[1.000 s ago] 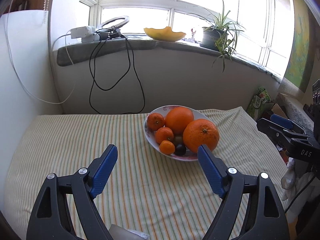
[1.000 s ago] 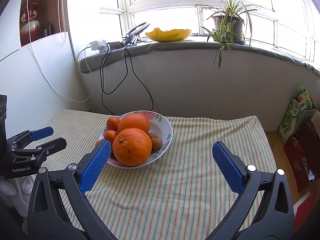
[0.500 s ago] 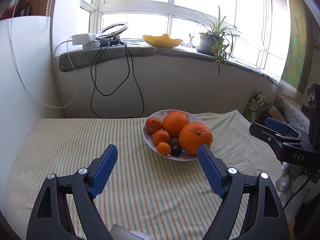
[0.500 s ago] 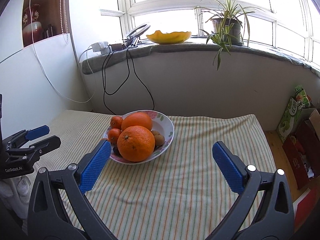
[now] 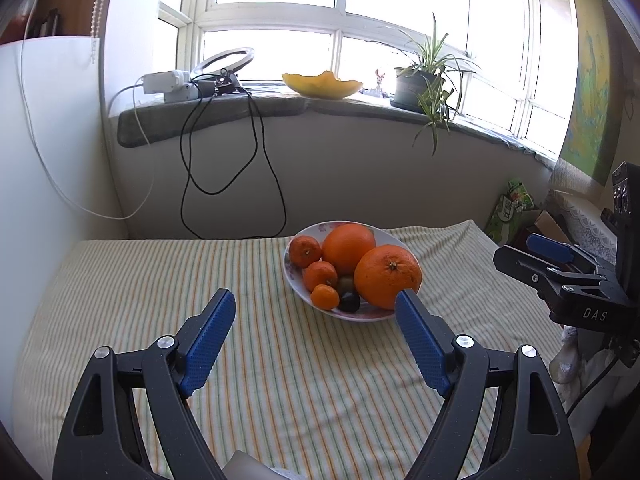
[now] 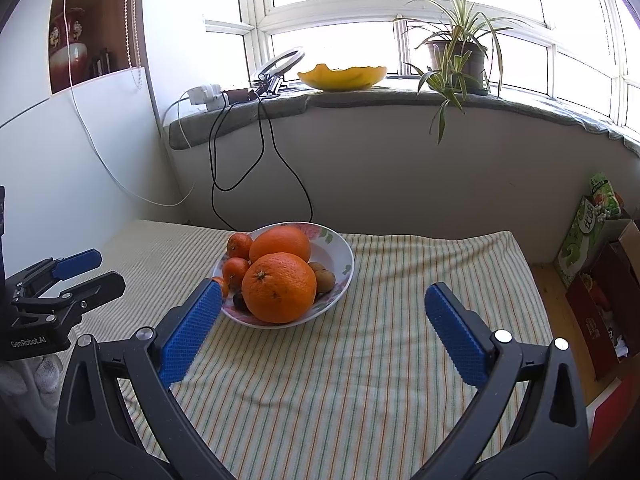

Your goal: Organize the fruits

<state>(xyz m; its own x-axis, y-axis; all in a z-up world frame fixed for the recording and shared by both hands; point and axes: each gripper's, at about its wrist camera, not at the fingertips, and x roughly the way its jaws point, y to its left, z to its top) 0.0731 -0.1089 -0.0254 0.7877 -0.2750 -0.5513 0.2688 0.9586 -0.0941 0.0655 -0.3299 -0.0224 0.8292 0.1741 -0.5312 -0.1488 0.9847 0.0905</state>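
A white floral bowl (image 5: pixel 295 280) (image 6: pixel 339 258) sits on the striped tablecloth. It holds two big oranges (image 5: pixel 387 276) (image 6: pixel 279 287), three small mandarins (image 5: pixel 319 275) (image 6: pixel 236 271), dark plums (image 5: pixel 349 302) and brown kiwis (image 6: pixel 325 280). My left gripper (image 5: pixel 315 340) is open and empty, hovering above the cloth just short of the bowl. My right gripper (image 6: pixel 322 330) is open and empty, near the bowl's front right. Each gripper shows at the edge of the other's view.
The striped cloth (image 5: pixel 160 280) covers the table up to the wall. Black cables (image 5: pixel 224 168) hang from the windowsill, which bears a yellow dish (image 5: pixel 322 85) and a potted plant (image 5: pixel 424 84). Boxes (image 6: pixel 592 236) stand on the floor at the right.
Both grippers have drawn back a little from the bowl, which looks smaller and farther away now. Both stay open and empty.
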